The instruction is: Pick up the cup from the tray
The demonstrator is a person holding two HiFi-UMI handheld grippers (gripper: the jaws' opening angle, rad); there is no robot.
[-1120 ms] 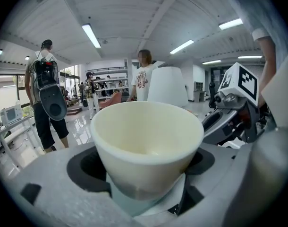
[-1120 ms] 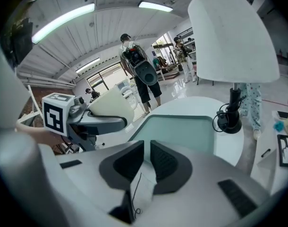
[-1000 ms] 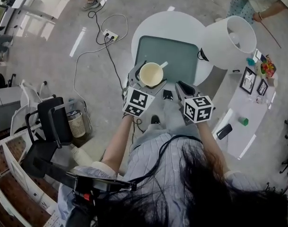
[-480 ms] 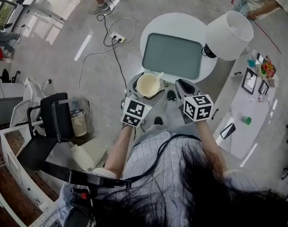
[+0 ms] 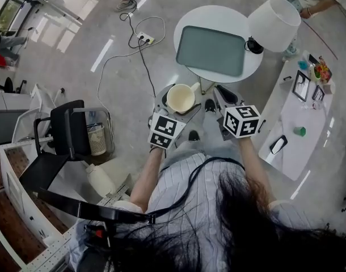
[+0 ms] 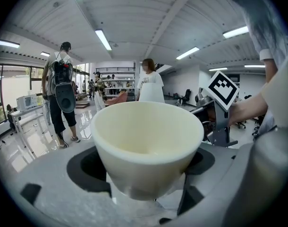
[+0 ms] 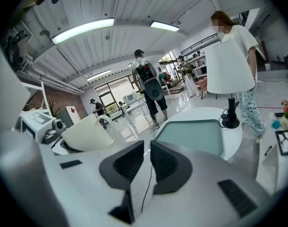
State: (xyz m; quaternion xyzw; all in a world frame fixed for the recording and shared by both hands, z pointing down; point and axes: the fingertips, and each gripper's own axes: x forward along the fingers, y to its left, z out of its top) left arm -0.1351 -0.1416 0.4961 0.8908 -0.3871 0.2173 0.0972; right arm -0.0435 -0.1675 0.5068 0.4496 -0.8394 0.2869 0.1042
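My left gripper (image 6: 146, 195) jaws clamped on upright cup (image 5: 181, 98), mouth up, handle toward tray (image 5: 212, 51), right gripper (image 7: 147, 162) jaws almost together

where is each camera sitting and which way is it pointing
Head view: on the person's head, looking steeply down at the tray; hair, arms, left gripper and right gripper show.
Left gripper view: on the left gripper, facing the cup in its jaws; the right hand shows.
Right gripper view: on the right gripper, facing tray and lamp over near-closed empty jaws.
Shared: both gripper views show the cup.
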